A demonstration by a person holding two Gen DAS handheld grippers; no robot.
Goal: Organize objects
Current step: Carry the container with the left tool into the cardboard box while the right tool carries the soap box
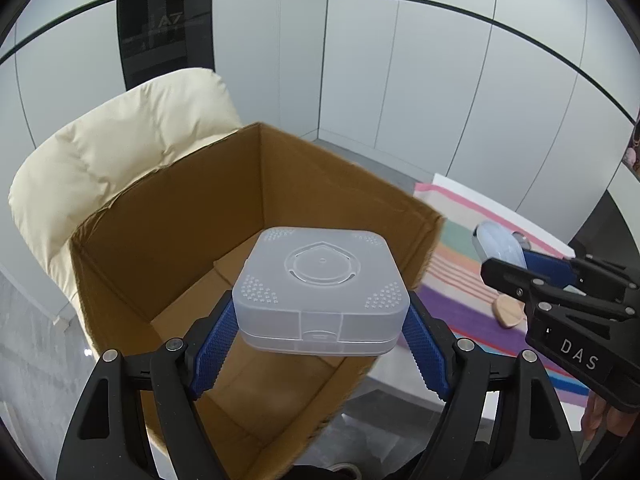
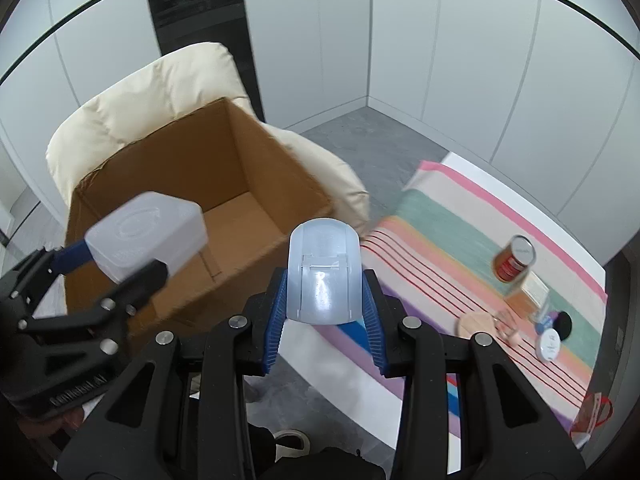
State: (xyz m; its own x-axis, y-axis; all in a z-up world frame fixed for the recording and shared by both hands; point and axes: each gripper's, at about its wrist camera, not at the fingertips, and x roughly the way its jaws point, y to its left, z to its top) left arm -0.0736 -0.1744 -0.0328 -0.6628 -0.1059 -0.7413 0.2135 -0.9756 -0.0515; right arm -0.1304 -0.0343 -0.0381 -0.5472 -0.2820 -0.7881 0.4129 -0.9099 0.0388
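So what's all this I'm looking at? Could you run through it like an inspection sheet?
Surface: table under a striped cloth.
Job's things: open cardboard box on a cream chair; square translucent case; pale blue case.
Clutter: red can, white lid, black disc, wooden piece.
Grippers: left gripper holds the square case over the box; right gripper holds the blue case.
Cables: nothing seen.
Surroundings: white wall panels, grey floor.

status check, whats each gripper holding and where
Left gripper shut on square plastic case, over the open cardboard box. Right gripper shut on pale blue case, beside box. Nothing blocking.
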